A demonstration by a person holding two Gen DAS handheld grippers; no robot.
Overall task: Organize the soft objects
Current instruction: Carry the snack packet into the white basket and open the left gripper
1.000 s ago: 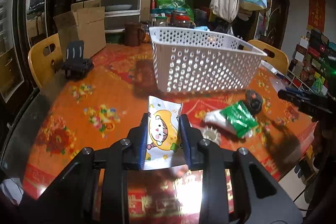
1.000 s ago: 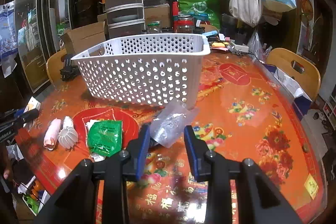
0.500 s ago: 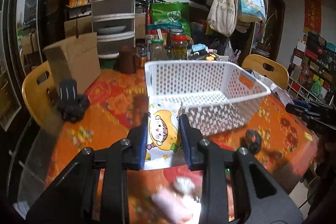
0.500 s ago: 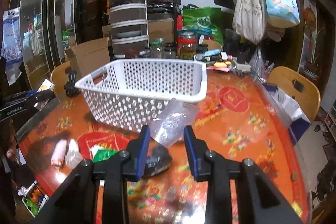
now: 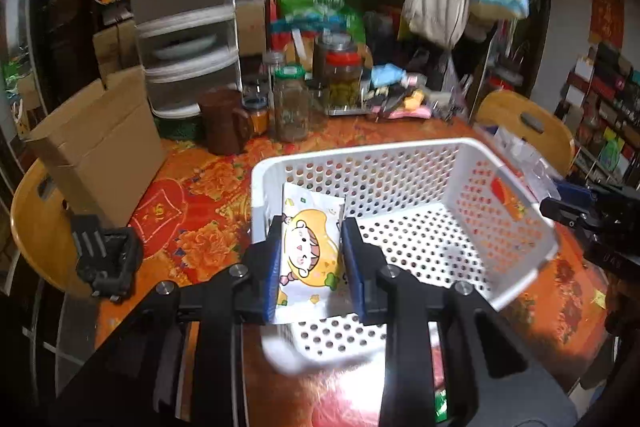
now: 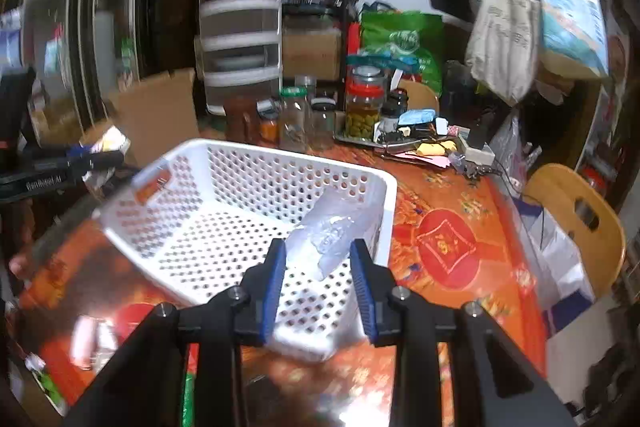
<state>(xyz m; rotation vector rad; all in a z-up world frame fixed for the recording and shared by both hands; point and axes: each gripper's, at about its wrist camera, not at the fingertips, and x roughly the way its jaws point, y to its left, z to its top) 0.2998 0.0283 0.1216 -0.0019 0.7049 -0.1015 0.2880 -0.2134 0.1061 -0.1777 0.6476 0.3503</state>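
Black left gripper (image 5: 310, 259), right gripper (image 6: 319, 281): blue pads, silver screws.

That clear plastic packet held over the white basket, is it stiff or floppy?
Probably floppy: the clear plastic packet looks crumpled and sags sideways between the right hand-held gripper pads. Likely light, as it hangs from one pinched end. Its glossy film may be slippery.

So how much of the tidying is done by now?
Nothing lies in the white basket yet; its floor looks bare. In hand: the left tool grips a cartoon packet and the right tool a clear bag, both held over the basket. Left: dropping these in, then fetching the blurred pink and white bits on the table.
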